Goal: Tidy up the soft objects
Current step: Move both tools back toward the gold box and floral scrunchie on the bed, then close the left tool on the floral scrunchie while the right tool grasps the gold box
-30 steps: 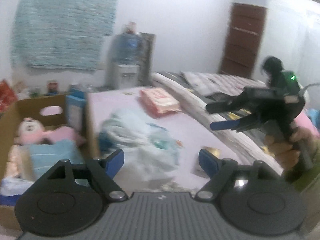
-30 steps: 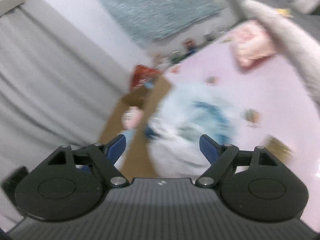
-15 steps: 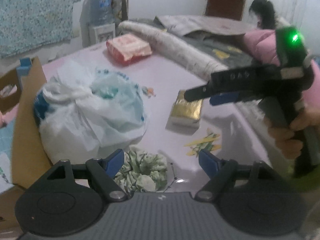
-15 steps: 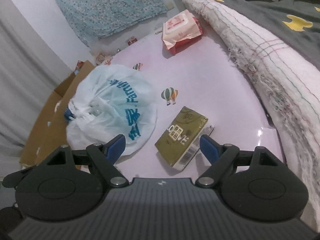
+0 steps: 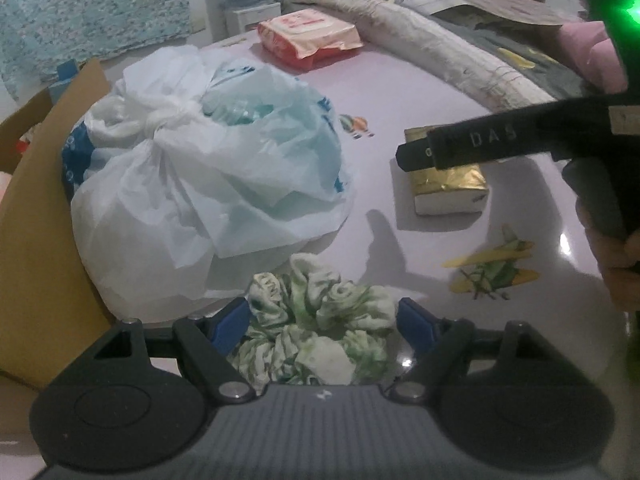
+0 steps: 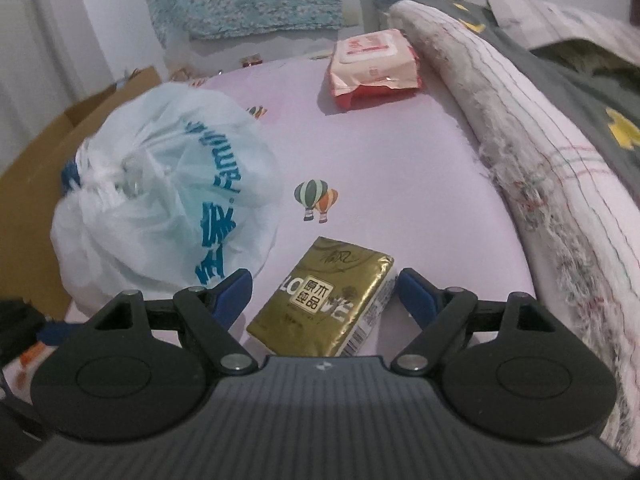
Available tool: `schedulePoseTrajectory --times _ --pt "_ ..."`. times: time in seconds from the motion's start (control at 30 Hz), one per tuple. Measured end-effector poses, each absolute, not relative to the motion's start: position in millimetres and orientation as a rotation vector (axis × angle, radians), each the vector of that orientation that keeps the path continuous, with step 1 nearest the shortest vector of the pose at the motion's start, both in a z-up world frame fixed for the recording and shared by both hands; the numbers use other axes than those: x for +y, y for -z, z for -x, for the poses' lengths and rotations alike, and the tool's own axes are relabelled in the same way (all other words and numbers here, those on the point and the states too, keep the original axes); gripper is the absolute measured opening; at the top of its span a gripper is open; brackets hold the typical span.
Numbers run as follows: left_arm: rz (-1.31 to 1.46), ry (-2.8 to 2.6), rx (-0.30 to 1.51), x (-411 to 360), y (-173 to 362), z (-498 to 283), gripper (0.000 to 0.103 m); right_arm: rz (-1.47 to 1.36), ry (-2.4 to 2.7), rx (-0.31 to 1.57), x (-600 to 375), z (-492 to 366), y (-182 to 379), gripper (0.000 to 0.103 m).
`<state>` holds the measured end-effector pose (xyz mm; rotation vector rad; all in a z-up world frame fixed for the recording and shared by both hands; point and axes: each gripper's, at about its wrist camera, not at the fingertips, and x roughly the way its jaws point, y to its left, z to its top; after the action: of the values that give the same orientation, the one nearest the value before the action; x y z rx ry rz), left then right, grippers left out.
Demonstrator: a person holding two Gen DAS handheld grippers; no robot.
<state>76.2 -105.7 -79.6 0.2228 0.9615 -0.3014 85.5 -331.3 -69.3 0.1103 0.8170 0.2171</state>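
A green-and-white scrunchie (image 5: 316,332) lies on the pink sheet (image 5: 400,92) between the fingers of my left gripper (image 5: 324,318), which stands open around it. A gold tissue pack (image 6: 324,296) lies between the fingers of my right gripper (image 6: 324,284). Its jaws are closing, with the right pad near the pack's edge and a gap on the left. The left wrist view shows the same gold pack (image 5: 448,188) under a black right finger (image 5: 480,142). A knotted white plastic bag (image 5: 208,184) (image 6: 160,200) sits to the left of both.
A pink-red wipes pack (image 5: 308,36) (image 6: 372,64) lies at the far side. A cardboard box (image 5: 36,220) (image 6: 40,168) borders the sheet on the left. A rolled blanket (image 5: 440,52) (image 6: 540,160) runs along the right. A hand (image 5: 616,264) holds the right gripper.
Both grippers have tilted down and come lower over the sheet. The scrunchie now lies between the left fingers and the gold pack between the right fingers.
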Motion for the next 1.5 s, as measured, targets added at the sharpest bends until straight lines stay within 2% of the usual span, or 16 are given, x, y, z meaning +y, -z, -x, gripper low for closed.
schedulePoseTrajectory --times 0.13,0.27,0.5,0.67,0.9,0.97,1.1,1.2,1.33,1.5 --pt "-0.213 0.289 0.970 -103.6 84.2 -77.7 0.081 -0.042 -0.219 0.809 -327.5 -83.9 70.4 0.070" --pt "-0.200 0.283 0.967 -101.7 84.5 -77.2 0.081 -0.036 -0.216 0.818 -326.3 -84.9 68.6 0.069" --pt "-0.187 0.281 0.965 -100.3 86.5 -77.7 0.081 0.025 -0.206 0.823 -314.6 -86.0 72.3 0.076" --pt "-0.182 0.282 0.962 -99.6 87.5 -78.9 0.075 0.070 -0.195 0.815 -308.2 -85.4 74.6 0.075" --pt "-0.177 0.281 0.957 -97.6 86.3 -78.7 0.063 0.063 -0.185 0.807 -309.4 -80.4 73.3 0.069" --pt "-0.177 0.279 0.953 -96.5 85.6 -78.7 0.057 0.054 -0.182 0.804 -310.7 -78.4 72.8 0.067" --pt "-0.180 0.273 0.939 -94.8 84.6 -77.6 0.039 0.022 -0.181 0.801 -315.8 -73.6 70.7 0.065" --pt "-0.171 0.278 0.931 -91.5 82.7 -75.8 0.031 -0.016 -0.190 0.800 -321.6 -69.1 68.0 0.064" --pt "-0.117 0.313 0.914 -84.8 73.2 -70.5 0.027 -0.067 -0.197 0.793 -329.5 -61.7 60.5 0.064" --pt "-0.060 0.369 0.855 -77.8 48.1 -54.9 0.026 -0.139 -0.221 0.758 -337.9 -50.8 40.8 0.064"
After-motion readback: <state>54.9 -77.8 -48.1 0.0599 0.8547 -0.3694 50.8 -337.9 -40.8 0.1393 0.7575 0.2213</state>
